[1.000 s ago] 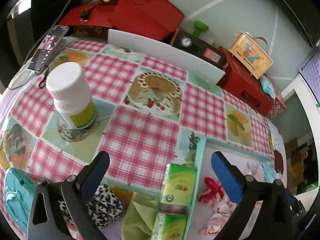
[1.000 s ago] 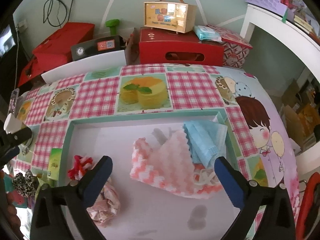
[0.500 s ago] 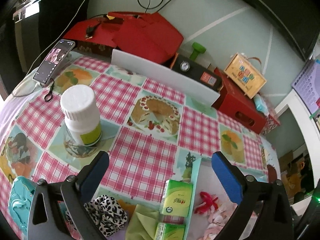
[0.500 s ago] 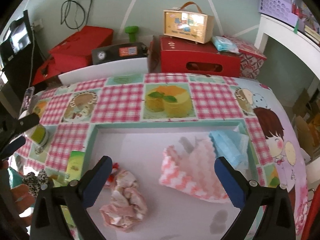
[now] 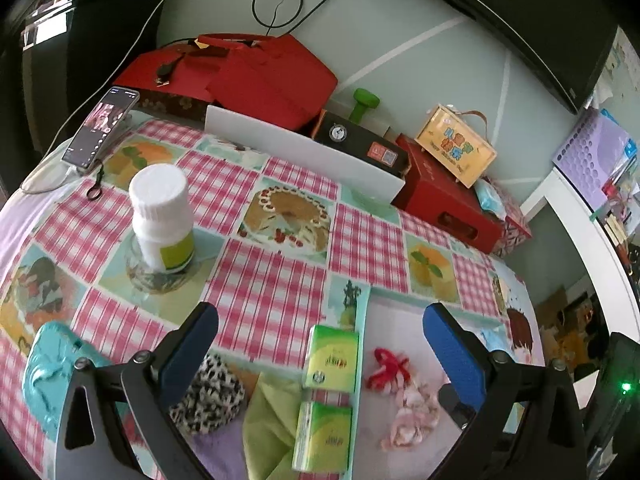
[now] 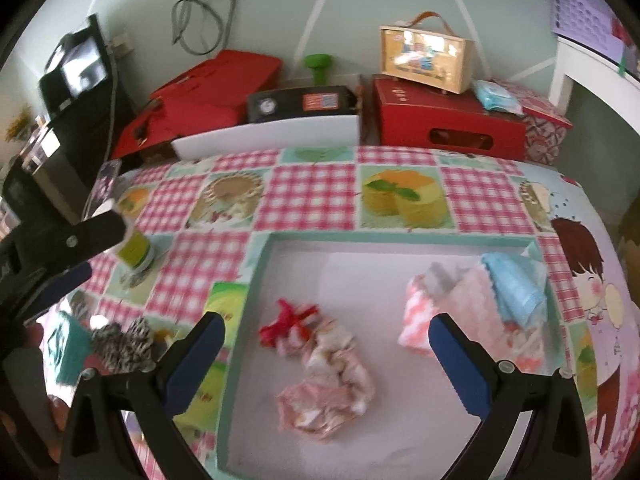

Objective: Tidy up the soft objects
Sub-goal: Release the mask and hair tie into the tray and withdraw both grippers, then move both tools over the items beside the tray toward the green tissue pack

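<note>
A white tray with a teal rim lies on the checked tablecloth. In it lie a crumpled pink floral cloth with a red bow, a pink-white knitted cloth and a blue cloth. My right gripper is open and empty above the tray. My left gripper is open and empty above the tray's left rim. Left of the tray lie two green tissue packs, a green cloth, a leopard-print piece and a teal item.
A white bottle stands on the table at the left. A phone leans at the far left corner. Red boxes, a black box, a white board and a yellow case line the back.
Both grippers have pulled back and risen, so more of the table and tray shows. The right view has shifted left toward the floral cloth. Nothing was grasped.
</note>
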